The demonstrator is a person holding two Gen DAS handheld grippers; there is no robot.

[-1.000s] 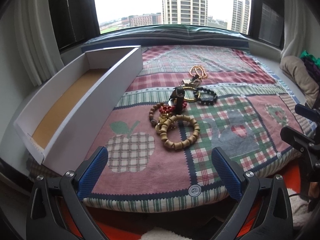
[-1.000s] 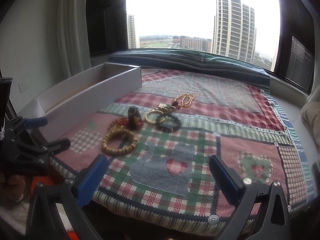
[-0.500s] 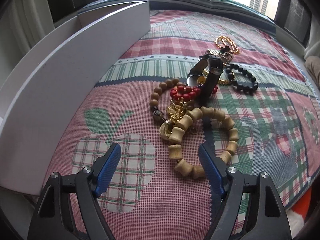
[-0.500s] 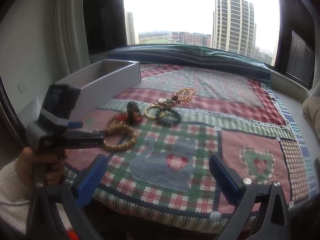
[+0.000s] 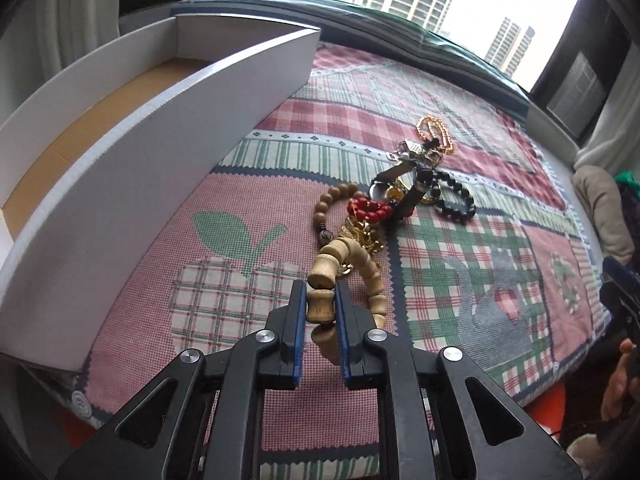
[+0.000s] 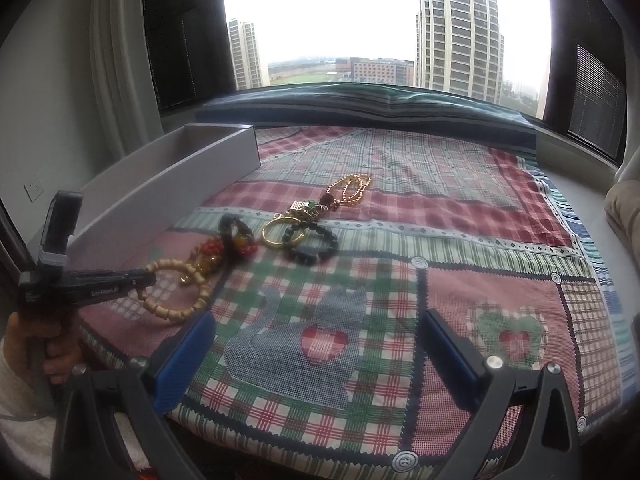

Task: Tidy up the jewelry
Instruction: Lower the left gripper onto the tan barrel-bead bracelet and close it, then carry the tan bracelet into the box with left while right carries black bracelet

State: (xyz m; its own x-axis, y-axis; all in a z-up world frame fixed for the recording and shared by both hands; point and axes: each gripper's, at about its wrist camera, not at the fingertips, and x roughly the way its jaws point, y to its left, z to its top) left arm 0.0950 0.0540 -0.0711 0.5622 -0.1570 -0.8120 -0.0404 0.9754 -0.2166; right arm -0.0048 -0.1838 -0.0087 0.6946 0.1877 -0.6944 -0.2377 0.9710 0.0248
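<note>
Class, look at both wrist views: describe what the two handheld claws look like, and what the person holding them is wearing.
Each claw, left and right, has black angular arms with silver rivets and flat blue pads. The left carries white lettering on its side. The person's sleeve is white and fleecy.

The left claw (image 5: 321,307) tilts steeply down, its jaws closing; the right claw (image 6: 316,354) hangs wide apart, angled downward.

Beyond the jaws, a wide window (image 6: 384,28) shows pale daylight and towers (image 6: 458,32); a patchwork quilt (image 6: 440,216) lies below.
</note>
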